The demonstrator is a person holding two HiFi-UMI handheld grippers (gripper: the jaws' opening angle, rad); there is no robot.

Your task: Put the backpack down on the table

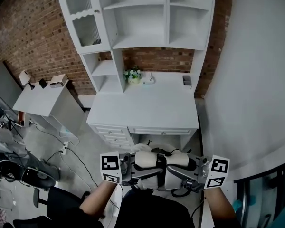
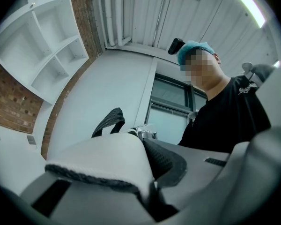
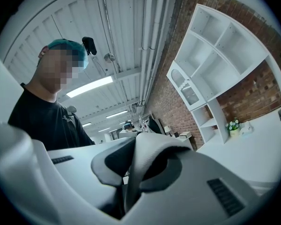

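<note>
A white and grey backpack (image 1: 157, 169) hangs between my two grippers, just in front of the white table (image 1: 147, 109) and below its front edge in the head view. My left gripper (image 1: 127, 169) is shut on the left shoulder strap (image 2: 105, 161), a white padded strap with dark mesh edging. The right gripper (image 1: 194, 175) is shut on the right strap (image 3: 147, 156), which folds over between its jaws. Both straps fill the gripper views, at the left gripper (image 2: 150, 193) and the right gripper (image 3: 125, 191). The pack's lower part is hidden behind my arms.
A white hutch (image 1: 142, 18) with shelves rises from the table's back against a brick wall. A small flower pot (image 1: 133, 75) and a small holder (image 1: 187, 81) stand at the back. Drawers (image 1: 156, 131) sit under the top. A grey cabinet (image 1: 42, 99) and a black chair (image 1: 23, 172) stand left.
</note>
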